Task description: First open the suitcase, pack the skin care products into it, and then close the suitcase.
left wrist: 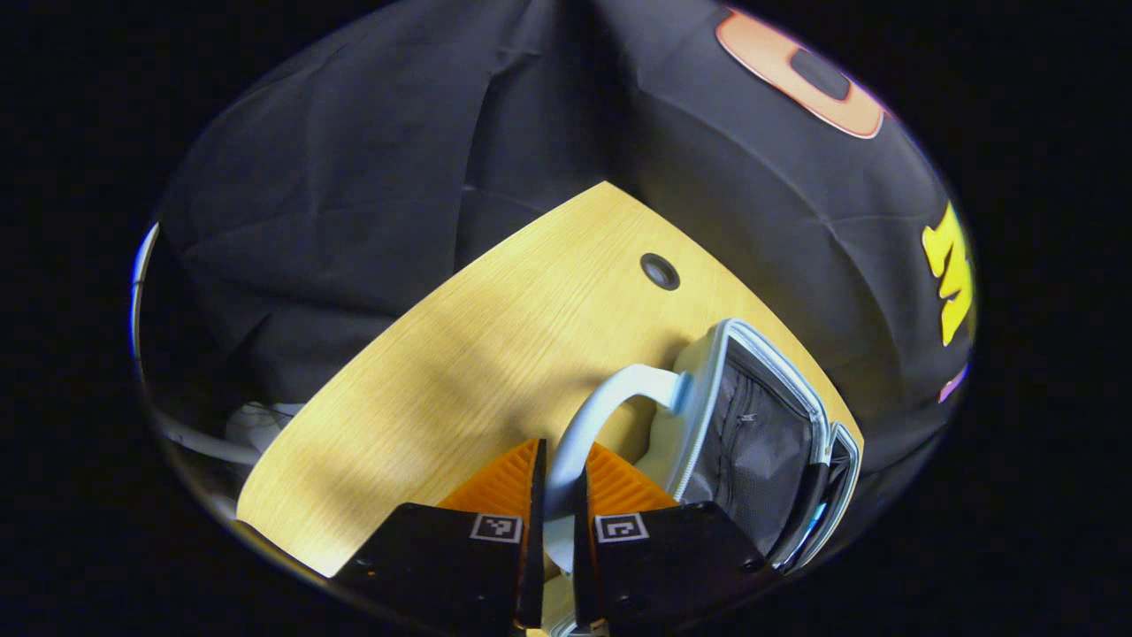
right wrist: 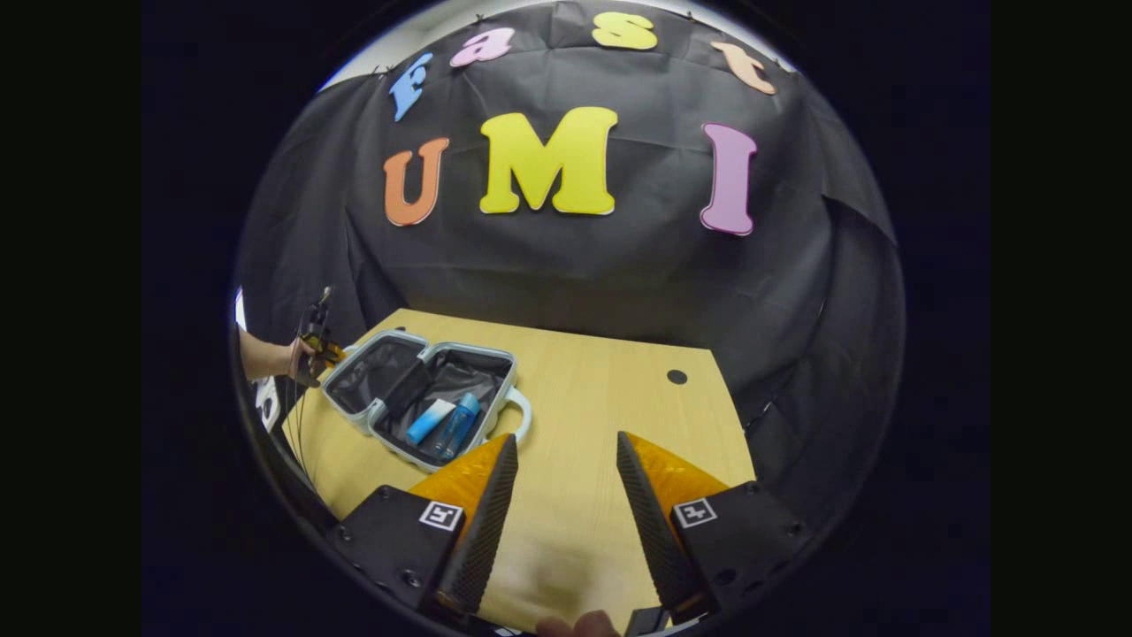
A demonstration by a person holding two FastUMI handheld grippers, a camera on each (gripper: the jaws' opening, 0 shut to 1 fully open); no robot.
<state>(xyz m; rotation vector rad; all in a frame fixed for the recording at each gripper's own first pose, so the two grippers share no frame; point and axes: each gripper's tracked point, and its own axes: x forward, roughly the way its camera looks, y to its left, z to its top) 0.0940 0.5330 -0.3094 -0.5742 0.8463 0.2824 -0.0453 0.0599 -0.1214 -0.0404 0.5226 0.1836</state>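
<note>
Suitcase (right wrist: 424,398): small, pale hard shell, dark fabric lining, lying open at the left part of the wooden table (right wrist: 601,389). Inside one half: a blue tube (right wrist: 431,420) and a blue bottle (right wrist: 457,423), side by side; any label writing is too small to read. Left gripper (left wrist: 559,478): fingers clenched on the white handle (left wrist: 610,394), which passes between them. Right gripper (right wrist: 566,478): fingers spread wide, holding nothing, above bare tabletop beside the case.

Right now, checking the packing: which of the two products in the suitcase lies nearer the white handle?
The darker blue bottle; the paler tube lies beside it, farther from that handle.
</note>
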